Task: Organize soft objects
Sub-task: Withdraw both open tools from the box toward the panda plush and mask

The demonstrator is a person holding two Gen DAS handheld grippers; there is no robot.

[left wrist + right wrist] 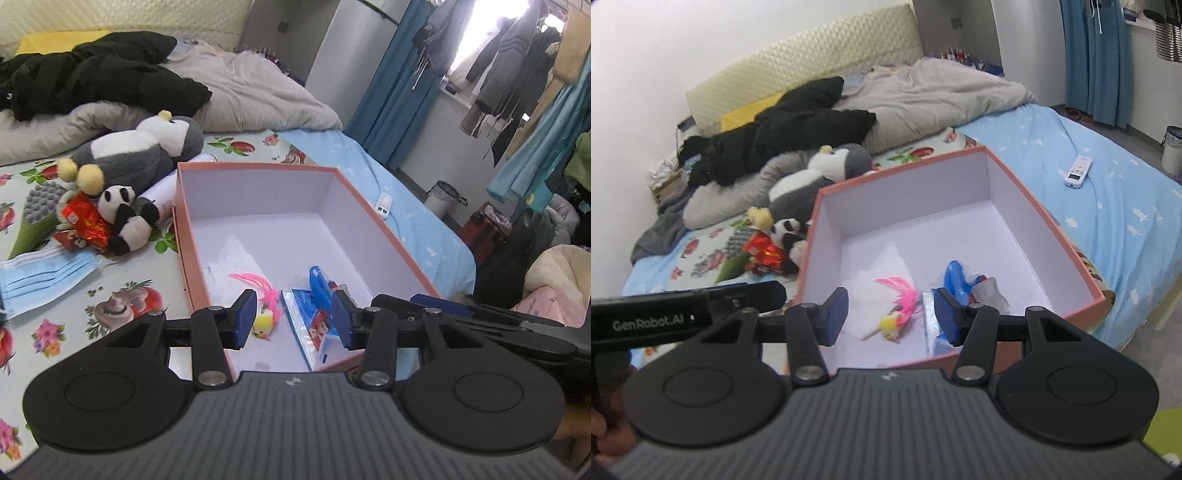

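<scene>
Hovering both grippers over the pink box [183, 221]: left gripper [293, 319] and right gripper [892, 315] are released, nothing between the pads. Feather toy [899, 308] and blue packet [314, 314] lie inside; panda plush [125, 218] and penguin plush [147, 147] sit on the bed just left of it.

Both cameras sit on the grippers and look forward and downward along the fingers, from above the near edge of the bed. The left wrist view faces the pink box [258, 170] from its near short side; the plush toys [125, 177] are at 10 o'clock, the curtain [399, 74] at 1 o'clock. The right wrist view stands a little more to the right and sees the box [960, 158] turned, toys [798, 206] at 10 o'clock, the remote control [1078, 171] at 2 o'clock. Both views share the box, the toys and the grey duvet [258, 92], and both are close to the box.
</scene>
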